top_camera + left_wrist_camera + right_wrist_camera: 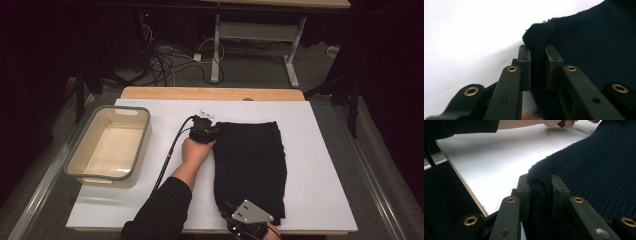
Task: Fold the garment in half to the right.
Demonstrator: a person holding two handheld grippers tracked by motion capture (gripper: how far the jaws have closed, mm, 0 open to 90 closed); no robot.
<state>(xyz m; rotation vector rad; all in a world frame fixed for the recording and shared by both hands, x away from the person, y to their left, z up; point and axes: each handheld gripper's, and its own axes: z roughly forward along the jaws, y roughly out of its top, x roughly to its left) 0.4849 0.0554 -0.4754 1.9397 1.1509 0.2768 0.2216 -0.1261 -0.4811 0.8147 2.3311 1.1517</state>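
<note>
Two grips: both on the left edge of one dark knitted garment point(250, 167), folded flat on the white board point(320, 150).
Left gripper point(537, 63): clamped on the far left corner of the garment; cloth pinched between the pads and lifted into a small peak.
Right gripper point(541, 195): clamped on the near left corner; a thick ribbed fold bunched between the pads.
Garment position: centre-right of the board, long axis running away from the person, near edge close to the board's front rim.
Bin point(107, 145): grey-rimmed, cream inside, nothing in it, at the board's left, well apart from the garment.
Step in hand, as judged: raising the left edge to fold it across, or to carry the piece toward the bin.
Technique: both corners lifted together and level, so the edge stays straight.
Tension: light pull apart along the edge, to prevent sagging between the grips.
Risk: uneven layers at the far corner, where the bite looks shallow; a layer may slip out.
Check: all folded layers inside each bite before rising farther.
</note>
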